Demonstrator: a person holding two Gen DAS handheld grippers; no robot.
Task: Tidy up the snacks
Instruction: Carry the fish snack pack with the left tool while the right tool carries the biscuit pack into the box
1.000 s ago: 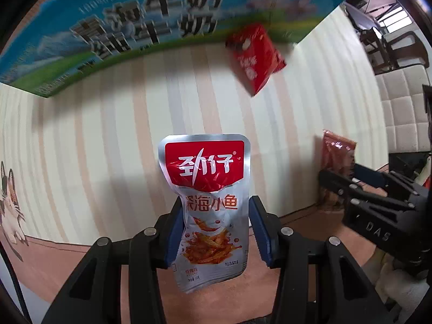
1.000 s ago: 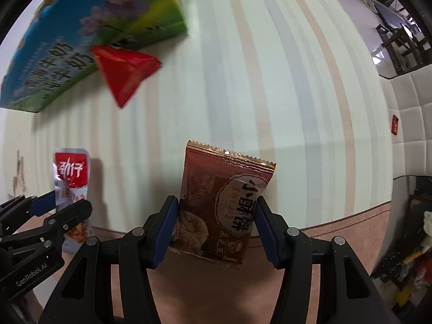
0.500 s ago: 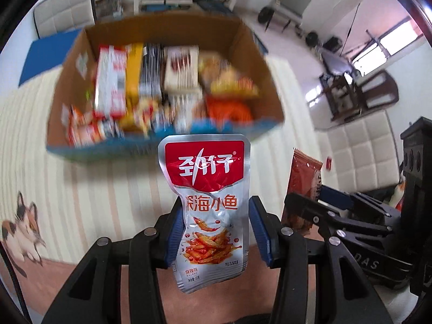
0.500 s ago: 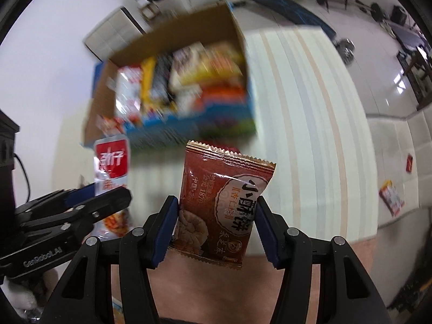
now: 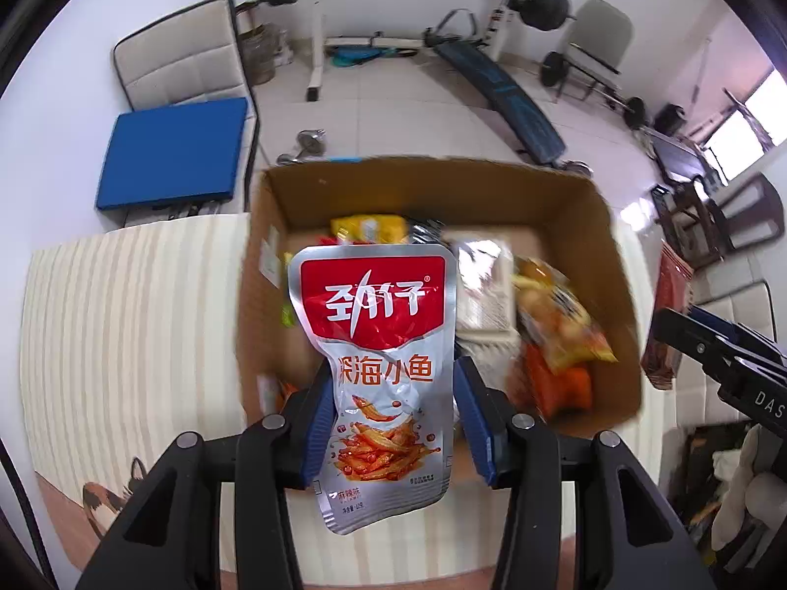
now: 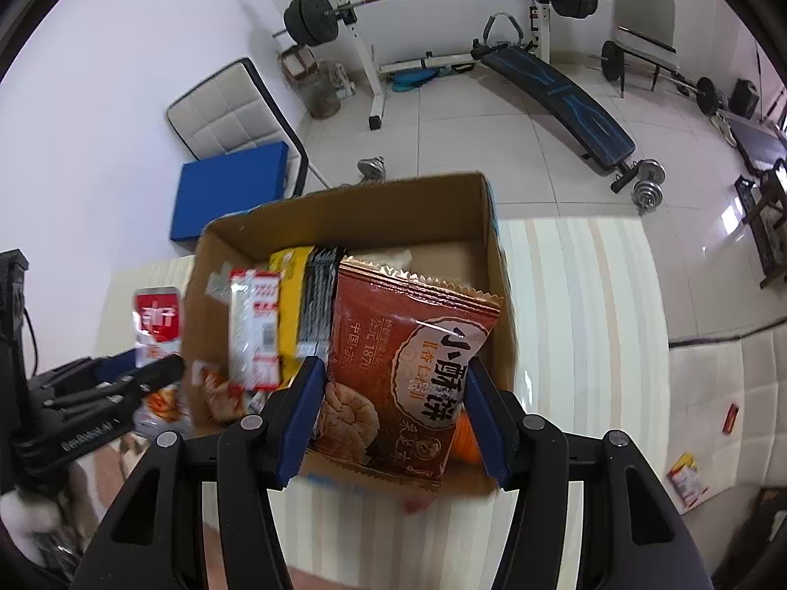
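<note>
The left gripper (image 5: pixel 393 418) is clamping a silver fish snack pouch (image 5: pixel 378 373) by its lower half, jaws pressed against both side edges, so the pouch is standing upright with its red label facing the camera. The right gripper (image 6: pixel 396 408) is gripping a brown biscuit packet (image 6: pixel 408 368) the same way, pinched low on its two sides and tilting slightly. Both snacks are hanging in the air above the near edge of the cardboard box (image 5: pixel 610 246), which is sitting open on a striped tablecloth (image 5: pixel 123 319); holding them high and upright probably lets them drop in end-first. Inside the box, packets are already standing in rows: a white and red packet (image 6: pixel 253 329) near the left wall, a yellow packet (image 6: pixel 290 295) and a black packet (image 6: pixel 319 295) beside it, with an orange bag (image 5: pixel 560 324) toward the right wall. Bare cardboard is showing at the box's far side, so that looks like the likely spot for these two. Each gripper is appearing at the edge of the other's view, just outside the box's side walls, far enough apart not to collide when lowering.
</note>
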